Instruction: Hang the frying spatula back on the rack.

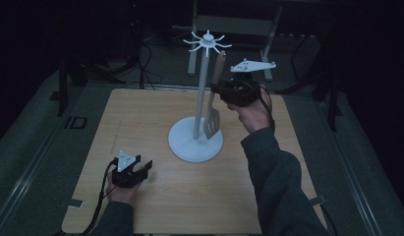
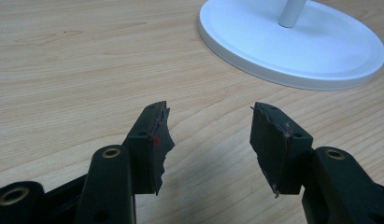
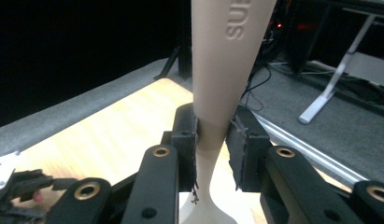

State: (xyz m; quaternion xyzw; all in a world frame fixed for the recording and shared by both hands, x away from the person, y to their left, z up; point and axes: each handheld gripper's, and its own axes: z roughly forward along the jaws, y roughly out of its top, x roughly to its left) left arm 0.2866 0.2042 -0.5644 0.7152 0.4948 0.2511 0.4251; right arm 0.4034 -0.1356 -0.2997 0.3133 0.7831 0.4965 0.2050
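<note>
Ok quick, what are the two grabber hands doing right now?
Left gripper: open, holding nothing, low over the table.
Right gripper: shut on the spatula handle, held up beside the white stand.

Inspector A: What was your count at the wooden table (image 1: 140, 123)?

Inspector B: One table. On it stood one white stand (image 1: 196, 138): one round base, one pole, one ring of hooks at the top.

Inspector A: Utensils beside that stand?

Inspector B: One spatula (image 1: 213, 115), just beside the pole.

Inspector A: Grippers?

Inspector B: Two. One left gripper (image 1: 146, 167) near the stand's base, one right gripper (image 1: 220, 89) at the spatula's handle. Each had two black jaws. Two grey three-cornered plates, one per gripper.
</note>
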